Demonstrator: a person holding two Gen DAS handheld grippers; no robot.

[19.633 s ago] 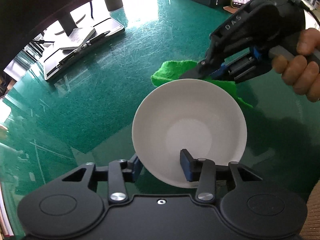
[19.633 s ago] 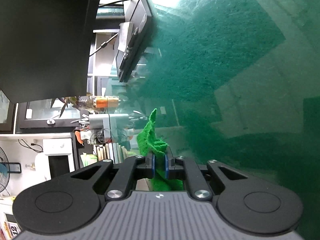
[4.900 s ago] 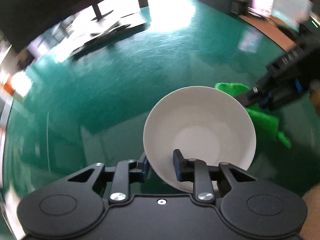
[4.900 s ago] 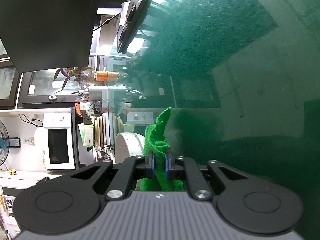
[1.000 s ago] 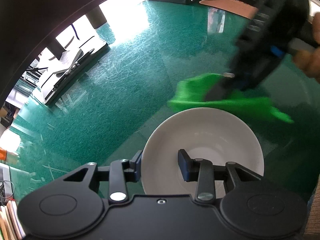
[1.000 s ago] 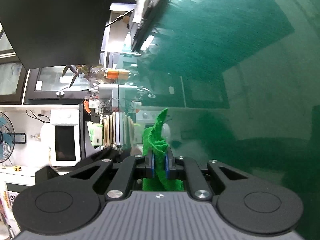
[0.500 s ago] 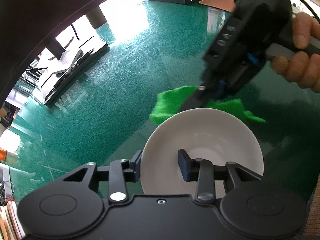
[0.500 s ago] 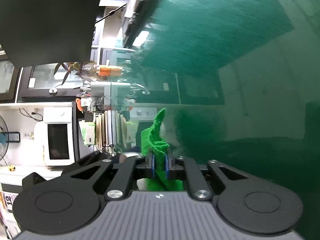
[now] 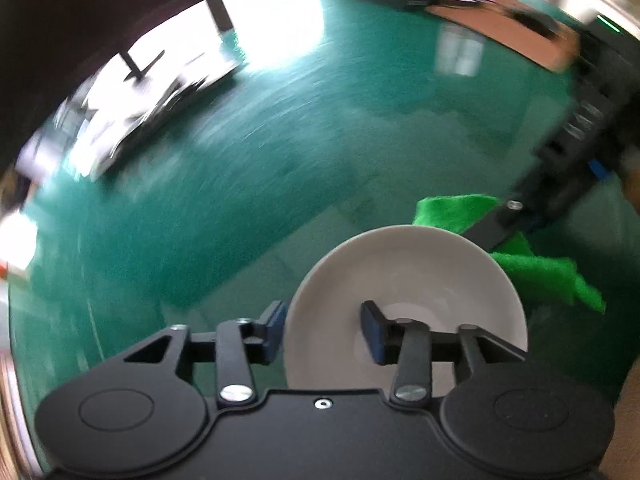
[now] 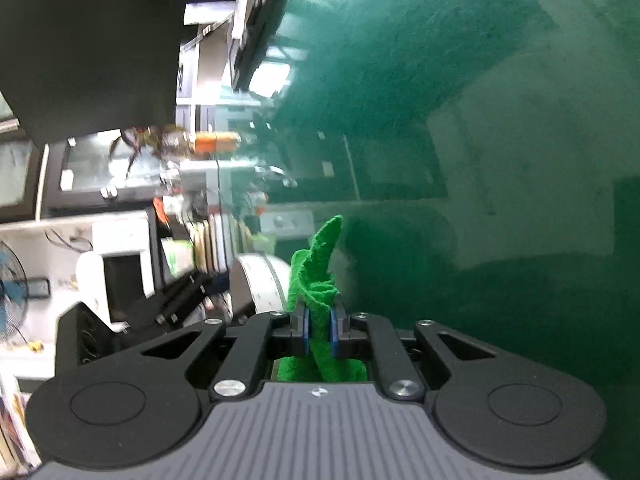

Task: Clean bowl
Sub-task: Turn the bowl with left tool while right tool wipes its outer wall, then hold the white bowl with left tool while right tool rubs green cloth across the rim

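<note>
Cloth beside bowl rim

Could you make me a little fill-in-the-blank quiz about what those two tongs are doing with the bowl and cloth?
1. The left tongs grip the rim of a white ____.
2. The right tongs are shut on a ____ cloth.
3. The cloth sits at the bowl's far rim, not ____ it.
4. The tabletop is dark ____.

Missing words: bowl; green; inside; green
</note>
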